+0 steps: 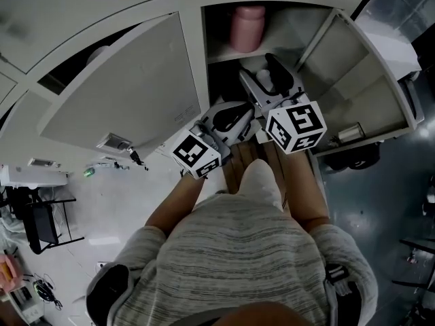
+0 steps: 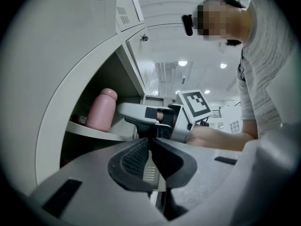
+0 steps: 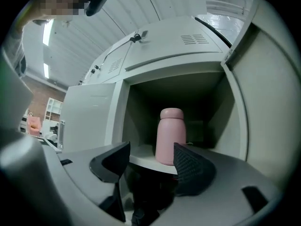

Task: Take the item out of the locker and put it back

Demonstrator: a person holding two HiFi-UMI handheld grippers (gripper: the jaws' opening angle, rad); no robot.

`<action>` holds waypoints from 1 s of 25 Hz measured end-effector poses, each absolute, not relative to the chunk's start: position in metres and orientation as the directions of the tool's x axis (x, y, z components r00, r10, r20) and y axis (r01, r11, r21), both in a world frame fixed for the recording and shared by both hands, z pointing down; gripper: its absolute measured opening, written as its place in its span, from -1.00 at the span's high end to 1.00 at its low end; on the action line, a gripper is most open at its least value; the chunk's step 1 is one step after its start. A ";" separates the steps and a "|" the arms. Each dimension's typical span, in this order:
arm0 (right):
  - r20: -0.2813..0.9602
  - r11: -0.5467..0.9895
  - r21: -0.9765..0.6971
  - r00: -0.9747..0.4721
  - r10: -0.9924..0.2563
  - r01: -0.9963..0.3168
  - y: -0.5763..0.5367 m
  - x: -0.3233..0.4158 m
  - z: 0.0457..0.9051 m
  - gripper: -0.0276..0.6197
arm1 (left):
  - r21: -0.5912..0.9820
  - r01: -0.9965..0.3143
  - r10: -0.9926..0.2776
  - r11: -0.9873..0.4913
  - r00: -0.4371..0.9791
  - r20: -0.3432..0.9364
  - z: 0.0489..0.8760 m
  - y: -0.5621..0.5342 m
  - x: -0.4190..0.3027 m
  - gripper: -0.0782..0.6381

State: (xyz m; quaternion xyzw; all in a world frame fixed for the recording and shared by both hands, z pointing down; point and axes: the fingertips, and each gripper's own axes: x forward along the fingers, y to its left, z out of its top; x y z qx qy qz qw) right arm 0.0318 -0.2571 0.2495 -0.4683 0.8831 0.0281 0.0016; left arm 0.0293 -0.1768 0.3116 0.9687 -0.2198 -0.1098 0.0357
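Striped grey shirt (image 1: 238, 250), one, at 6 o'clock in the head view, with two bare forearms reaching from it towards 12.

Hand-held grippers, two, each bearing one marker cube:
- left hand-held gripper (image 1: 234, 117) (image 2: 149, 147): clenched, pads together, nothing between them.
- right hand-held gripper (image 1: 272, 68) (image 3: 150, 161): released, jaws standing apart, grasping nothing.

Pink bottle (image 1: 247, 27) (image 3: 170, 135), one, upright with its cap on, on the locker shelf (image 3: 141, 158) at 12 o'clock. It stands beyond the right jaws and neither pad touches it.

Locker doors, two, both swung open: one (image 1: 129, 94) at 10 o'clock, one (image 1: 360, 80) at 2 o'clock.
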 end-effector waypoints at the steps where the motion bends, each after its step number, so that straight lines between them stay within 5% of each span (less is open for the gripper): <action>1: -0.024 0.556 0.046 -0.557 -0.830 -0.830 -0.264 0.032 0.250 0.06 | 0.118 -0.423 -0.438 -0.899 0.877 -0.197 0.312 -0.179 0.028 0.71; 12: 0.014 0.511 0.008 -0.511 -0.859 -0.859 -0.327 0.035 0.246 -0.16 | 0.121 -0.458 -0.473 -0.881 0.862 -0.180 0.304 -0.198 0.024 0.71; 25: 0.077 0.513 0.008 -0.511 -0.856 -0.858 -0.369 0.023 0.249 -0.18 | 0.096 -0.488 -0.497 -0.868 0.853 -0.159 0.287 -0.217 0.029 0.71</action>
